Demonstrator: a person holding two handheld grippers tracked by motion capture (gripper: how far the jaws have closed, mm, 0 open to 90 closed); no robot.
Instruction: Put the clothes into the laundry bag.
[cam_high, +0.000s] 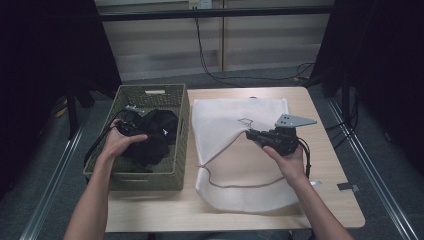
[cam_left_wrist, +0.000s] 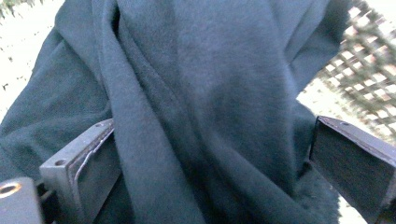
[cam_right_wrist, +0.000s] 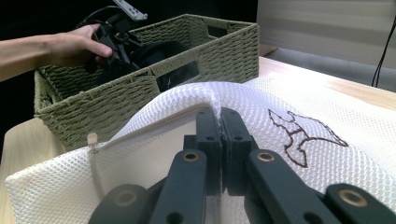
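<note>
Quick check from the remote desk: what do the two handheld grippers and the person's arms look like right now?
Both forearms are bare, no sleeves or gloves visible. The right gripper is black, topped by a grey three-cornered plate with small holes, and a black cable trails along the wrist. Its fingers are dark flat bars on linked arms with brass-coloured pivots. The left gripper is black too; its fingers are flat, square-edged pads.

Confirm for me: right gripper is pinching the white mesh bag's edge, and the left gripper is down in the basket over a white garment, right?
Not quite: the garment is dark, not white, as the left gripper view shows. The rest holds: the right gripper pinches the mesh bag, and the left gripper is in the basket.
</note>
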